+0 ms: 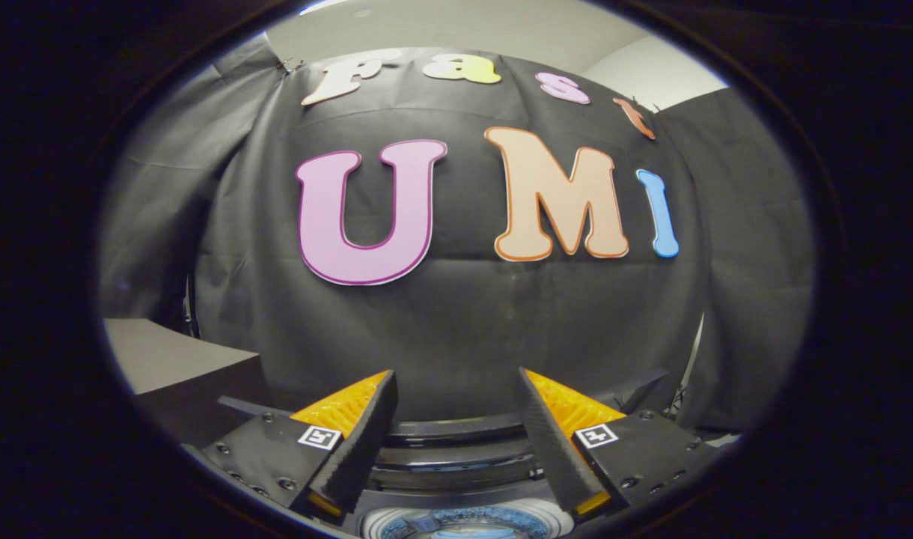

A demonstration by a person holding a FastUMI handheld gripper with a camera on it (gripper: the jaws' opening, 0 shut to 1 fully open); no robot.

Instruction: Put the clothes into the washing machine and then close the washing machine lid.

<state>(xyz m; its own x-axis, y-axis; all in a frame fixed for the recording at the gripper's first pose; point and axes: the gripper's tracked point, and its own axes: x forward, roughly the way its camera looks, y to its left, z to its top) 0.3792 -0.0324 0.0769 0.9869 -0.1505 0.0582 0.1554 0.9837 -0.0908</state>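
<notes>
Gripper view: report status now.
Gripper open, nothing held. Washing machine below fingers, drum opening in sight. Black cloth wall beyond.

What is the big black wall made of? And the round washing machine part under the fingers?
The wall looks like matte black cloth: it shows creases and folds. The washing machine rim looks like smooth dark plastic, maybe glossy, since light streaks across it. The gripper hangs open above it, holding nothing.
</notes>
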